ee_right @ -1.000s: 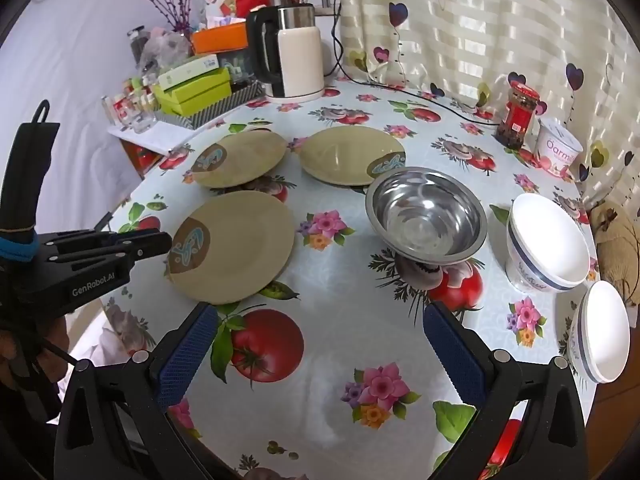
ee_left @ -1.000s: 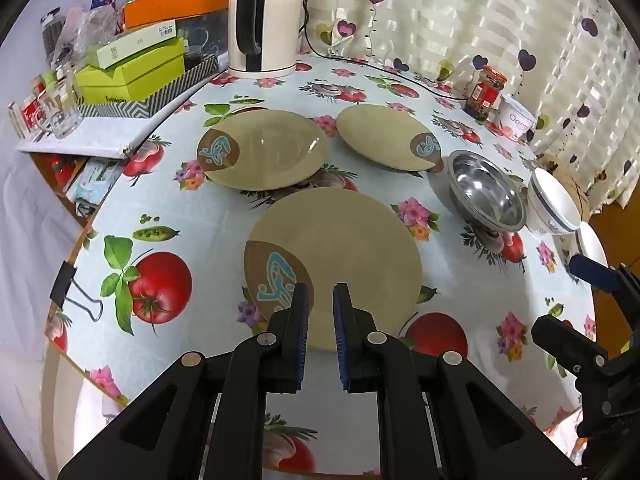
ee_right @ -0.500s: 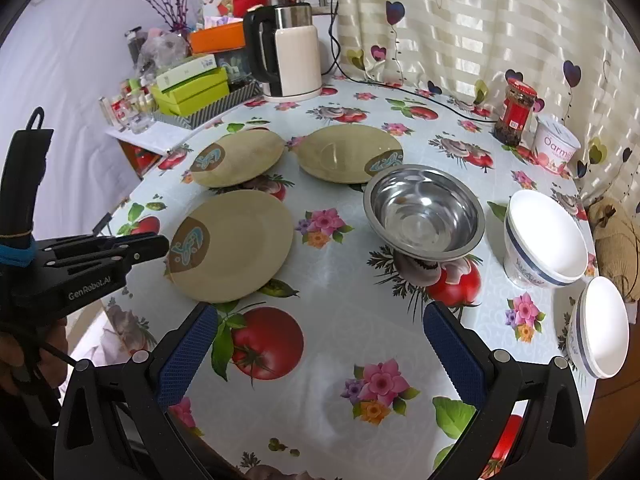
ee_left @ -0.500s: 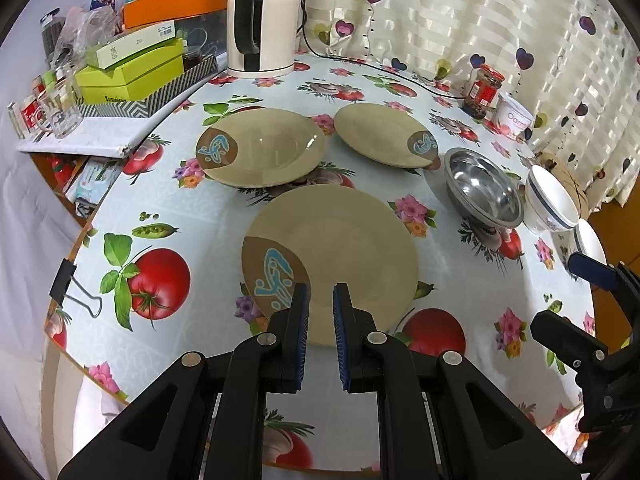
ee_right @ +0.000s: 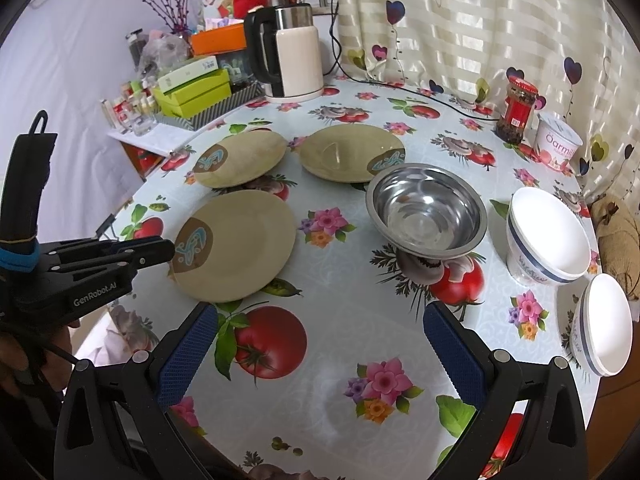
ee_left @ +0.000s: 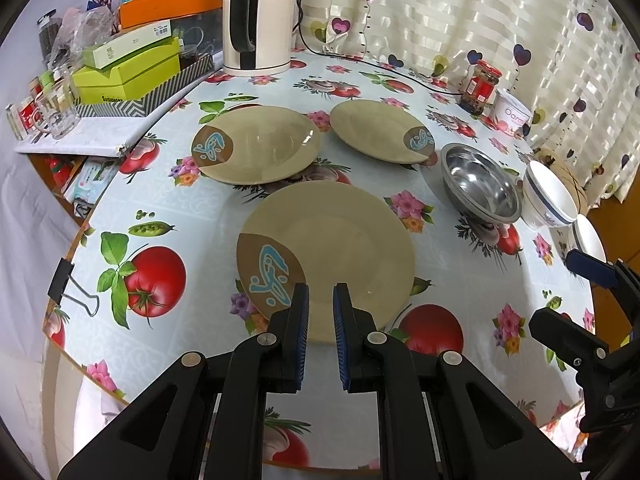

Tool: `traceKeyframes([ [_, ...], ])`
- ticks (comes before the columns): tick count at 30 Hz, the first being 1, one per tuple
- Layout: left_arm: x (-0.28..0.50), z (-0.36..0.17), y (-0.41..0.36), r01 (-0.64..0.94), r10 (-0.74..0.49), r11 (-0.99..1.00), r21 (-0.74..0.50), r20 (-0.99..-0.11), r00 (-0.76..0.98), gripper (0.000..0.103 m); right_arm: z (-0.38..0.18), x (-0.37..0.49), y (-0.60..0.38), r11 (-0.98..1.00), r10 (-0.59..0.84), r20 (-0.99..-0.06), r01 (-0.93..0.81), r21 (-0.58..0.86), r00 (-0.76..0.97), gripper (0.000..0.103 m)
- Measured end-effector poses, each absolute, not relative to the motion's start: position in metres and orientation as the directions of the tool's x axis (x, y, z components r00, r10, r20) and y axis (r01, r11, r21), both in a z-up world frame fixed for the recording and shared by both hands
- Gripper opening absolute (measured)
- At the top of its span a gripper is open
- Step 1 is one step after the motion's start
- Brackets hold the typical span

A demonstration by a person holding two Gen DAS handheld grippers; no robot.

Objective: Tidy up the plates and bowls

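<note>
Tablecloth [ee_right: 332,320] of tomatoes and flowers beneath heart-print curtain [ee_right: 480,20].

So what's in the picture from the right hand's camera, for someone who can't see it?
Three tan plates, a shiny metal bowl and two white bowls sit apart on a fruit-and-flower tablecloth. The right tongs hang open over the near edge, holding nothing. A kettle stands at the back.

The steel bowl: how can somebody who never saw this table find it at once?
Start at the kettle at the table's far edge and come toward the camera, past the plates. The steel bowl stands between the nearest plate and two white bowls. It alone is shiny metal.
</note>
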State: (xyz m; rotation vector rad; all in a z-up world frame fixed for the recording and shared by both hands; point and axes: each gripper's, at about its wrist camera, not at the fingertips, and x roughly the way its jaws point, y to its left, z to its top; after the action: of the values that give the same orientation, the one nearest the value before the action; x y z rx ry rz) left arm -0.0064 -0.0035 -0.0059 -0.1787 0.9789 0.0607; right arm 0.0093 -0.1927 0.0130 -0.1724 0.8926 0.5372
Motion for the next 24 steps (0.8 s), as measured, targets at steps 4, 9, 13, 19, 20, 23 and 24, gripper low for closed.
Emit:
traceKeyframes([
  [4, -0.0063, -0.0057, -0.0035, -0.133, -0.029, 0.983, -0.124, -0.830, 0.557, 0.013, 0.0130, 0.0087, -0.1915, 0.855, 0.373, -0.778, -0.513, 0.077, 0.505, 0.103],
  [9, -0.0071, -0.0054, -0.0036, -0.135, -0.028, 0.983, -0.123, -0.832, 0.555, 0.013, 0.0128, 0.0075, -0.1916, 0.854, 0.375, -0.779, -0.514, 0.080, 0.502, 0.103],
  [13, -0.0075, -0.0055, -0.0032, -0.133, -0.030, 0.983, -0.123, -0.832, 0.554, 0.013, 0.0127, 0.0090, -0.1922, 0.854, 0.375, -0.779, -0.514, 0.081, 0.502, 0.103],
  [19, -0.0086, -0.0055, -0.0038, -0.131, -0.023, 0.985, -0.114, -0.831, 0.555, 0.013, 0.0119, 0.0062, -0.1898, 0.855, 0.372, -0.782, -0.513, 0.079, 0.500, 0.103],
  [20, -0.0088, -0.0055, -0.0038, -0.131, -0.022, 0.985, -0.114, -0.831, 0.556, 0.013, 0.0117, 0.0055, -0.1894, 0.855, 0.372, -0.782, -0.513, 0.079, 0.500, 0.103],
  [23, -0.0084, -0.0054, -0.0038, -0.131, -0.023, 0.985, -0.114, -0.832, 0.555, 0.013, 0.0116, 0.0057, -0.1898, 0.855, 0.374, -0.781, -0.512, 0.081, 0.501, 0.103],
  [24, -0.0085, -0.0054, -0.0037, -0.131, -0.022, 0.985, -0.113, -0.832, 0.554, 0.013, 0.0115, 0.0058, -0.1899, 0.855, 0.374, -0.781, -0.512, 0.081, 0.500, 0.103],
])
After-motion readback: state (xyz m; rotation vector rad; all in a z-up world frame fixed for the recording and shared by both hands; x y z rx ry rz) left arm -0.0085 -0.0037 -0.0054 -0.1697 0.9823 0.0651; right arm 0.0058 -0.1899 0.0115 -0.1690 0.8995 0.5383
